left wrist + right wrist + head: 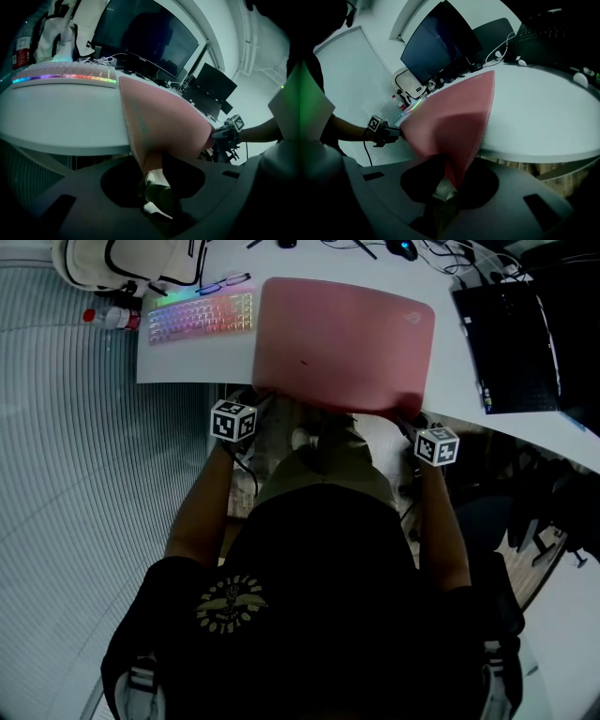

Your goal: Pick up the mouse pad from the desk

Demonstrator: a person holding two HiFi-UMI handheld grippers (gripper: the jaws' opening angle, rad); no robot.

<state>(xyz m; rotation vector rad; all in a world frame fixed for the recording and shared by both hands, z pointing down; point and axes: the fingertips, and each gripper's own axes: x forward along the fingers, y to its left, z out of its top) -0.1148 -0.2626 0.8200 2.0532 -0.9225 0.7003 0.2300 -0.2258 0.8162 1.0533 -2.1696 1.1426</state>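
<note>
The pink mouse pad (342,338) lies on the white desk (187,362), and its near edge hangs over the desk's front edge. My left gripper (255,404) is at the pad's near left corner and my right gripper (412,427) is at its near right corner. In the left gripper view the pad's corner (150,136) reaches down into the gap of my left gripper (152,187). The right gripper view shows the pad's other corner (459,140) running into my right gripper (445,192). Both pairs of jaws stand around the pad's edge with no visible pinch. Each gripper shows in the other's view, the right gripper (227,131) and the left gripper (382,131).
A lit rainbow keyboard (200,315) sits left of the pad, with glasses (223,283), a bottle (111,317) and a white bag (122,259) beyond it. A black laptop (511,343) lies to the right. A dark monitor (140,42) and cables stand at the back.
</note>
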